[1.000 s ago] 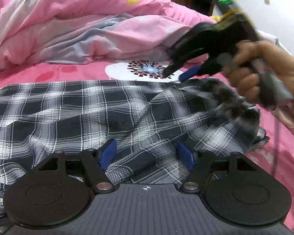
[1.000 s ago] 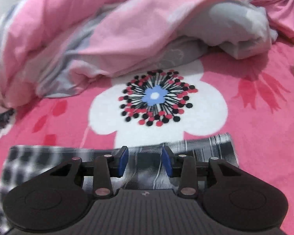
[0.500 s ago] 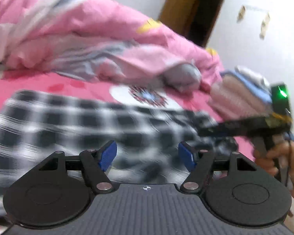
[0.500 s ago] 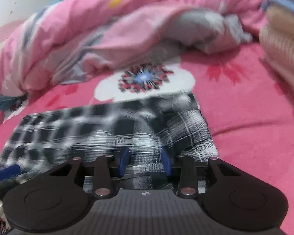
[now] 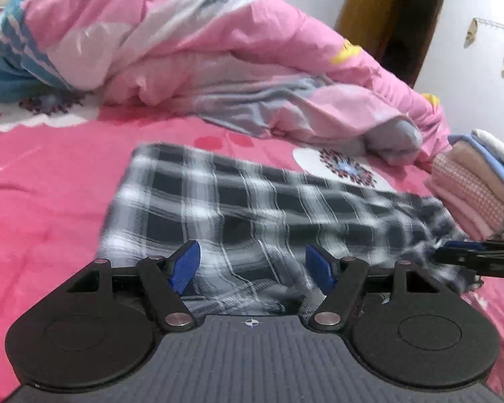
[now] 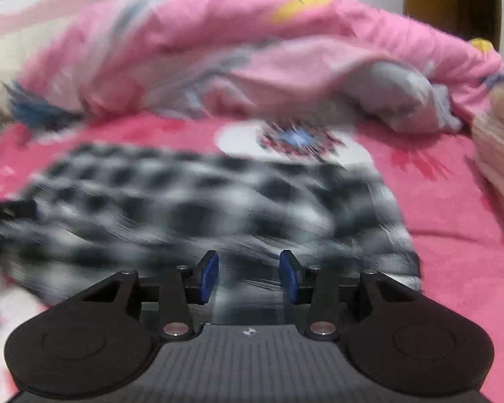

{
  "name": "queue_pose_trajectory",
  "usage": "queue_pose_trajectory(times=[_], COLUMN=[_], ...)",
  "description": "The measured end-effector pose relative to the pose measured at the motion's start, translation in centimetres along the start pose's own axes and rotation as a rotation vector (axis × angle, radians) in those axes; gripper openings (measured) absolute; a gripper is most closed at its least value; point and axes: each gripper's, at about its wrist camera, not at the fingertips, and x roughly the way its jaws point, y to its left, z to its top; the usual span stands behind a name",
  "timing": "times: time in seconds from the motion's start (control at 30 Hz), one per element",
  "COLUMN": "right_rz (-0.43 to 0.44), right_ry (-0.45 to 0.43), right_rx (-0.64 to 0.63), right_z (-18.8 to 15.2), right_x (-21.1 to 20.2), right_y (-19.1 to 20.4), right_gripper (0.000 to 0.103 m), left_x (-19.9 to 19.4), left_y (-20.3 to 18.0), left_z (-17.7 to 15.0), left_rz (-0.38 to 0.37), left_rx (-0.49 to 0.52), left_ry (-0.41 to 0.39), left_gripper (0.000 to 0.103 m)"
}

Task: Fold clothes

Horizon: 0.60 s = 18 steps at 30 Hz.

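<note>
Plaid shirt is spread mid-frame on the pink bed, roughly rectangular with a bunched near edge, likely mid-fold. Left gripper jaws are held wide over that edge. Right gripper jaws are parted narrower; grip on cloth cannot be told through blur.

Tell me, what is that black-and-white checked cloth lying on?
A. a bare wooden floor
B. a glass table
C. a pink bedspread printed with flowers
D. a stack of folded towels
C: the checked cloth is spread out on the pink bedspread, whose white flower print shows just beyond the cloth's far edge.
</note>
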Motion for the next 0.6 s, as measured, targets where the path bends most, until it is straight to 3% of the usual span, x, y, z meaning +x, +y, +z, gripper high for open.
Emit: queue_pose_trajectory(times=[0.37, 0.6], right_rz=[0.074, 0.112], right_ry=[-0.054, -0.102], right_rx=[0.019, -0.021], right_z=[-1.0, -1.3], right_x=[0.6, 1.2], right_y=[4.0, 7.5], right_gripper=[0.043, 0.043], left_x=[-0.7, -0.8], left_y=[1.5, 0.7], left_z=[-0.3, -0.2], left_rz=[0.044, 0.066], left_rx=[-0.01, 0.013], left_ry=[-0.001, -0.006], left_gripper=[0.07, 0.077])
